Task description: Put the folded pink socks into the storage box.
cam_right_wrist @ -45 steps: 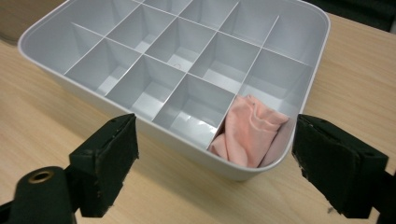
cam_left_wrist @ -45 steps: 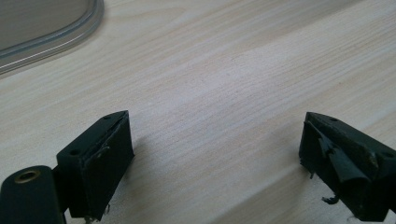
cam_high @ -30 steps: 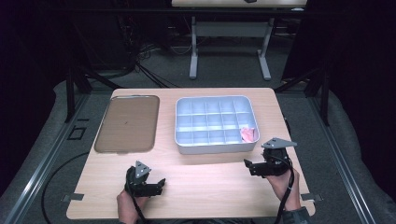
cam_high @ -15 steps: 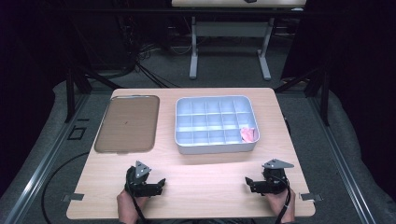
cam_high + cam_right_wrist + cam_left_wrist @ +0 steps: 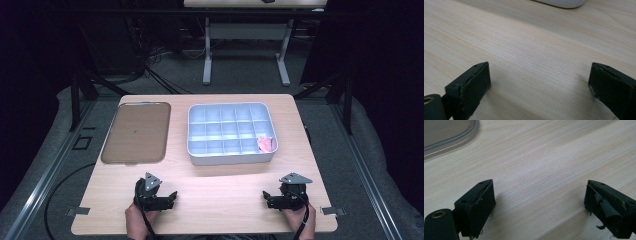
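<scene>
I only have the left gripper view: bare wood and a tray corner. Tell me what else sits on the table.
Observer: A white compartment box sits to the right of the brown tray.
Operator: Report its contents.
Observer: One pink item lies in a compartment at its near right corner; the other compartments look empty.
Operator: Give me the right tool.
Observer: The right tool is low at the table's near edge, jaws open, nothing between them.

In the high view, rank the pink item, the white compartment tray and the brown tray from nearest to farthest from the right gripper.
From the right gripper:
1. White compartment tray, its front wall just beyond.
2. Pink item, in its front right compartment.
3. Brown tray, far left.
</scene>
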A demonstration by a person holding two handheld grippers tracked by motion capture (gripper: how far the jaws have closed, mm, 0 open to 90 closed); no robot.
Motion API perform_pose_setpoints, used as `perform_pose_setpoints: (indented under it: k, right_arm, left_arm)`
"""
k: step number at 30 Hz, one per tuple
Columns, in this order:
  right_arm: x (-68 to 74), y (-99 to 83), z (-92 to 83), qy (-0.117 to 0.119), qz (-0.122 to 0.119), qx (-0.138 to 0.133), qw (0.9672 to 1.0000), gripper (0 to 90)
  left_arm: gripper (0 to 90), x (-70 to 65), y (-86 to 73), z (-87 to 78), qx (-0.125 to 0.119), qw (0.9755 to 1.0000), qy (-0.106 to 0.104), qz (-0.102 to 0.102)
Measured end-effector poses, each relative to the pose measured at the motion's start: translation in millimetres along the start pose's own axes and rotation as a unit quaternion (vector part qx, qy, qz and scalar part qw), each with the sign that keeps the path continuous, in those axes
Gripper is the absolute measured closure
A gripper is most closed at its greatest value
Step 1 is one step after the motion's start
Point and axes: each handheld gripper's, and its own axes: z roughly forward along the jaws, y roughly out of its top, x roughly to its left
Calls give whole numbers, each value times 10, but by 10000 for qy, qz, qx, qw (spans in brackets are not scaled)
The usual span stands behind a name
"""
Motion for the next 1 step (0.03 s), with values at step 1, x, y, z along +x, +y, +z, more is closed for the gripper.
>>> perform_pose_setpoints:
  k: [1]
  right_arm:
    - [-1,4,-2,1,-6,36,10000,29]
  left_arm:
    - [95,0,0,0,0,10000,0,0]
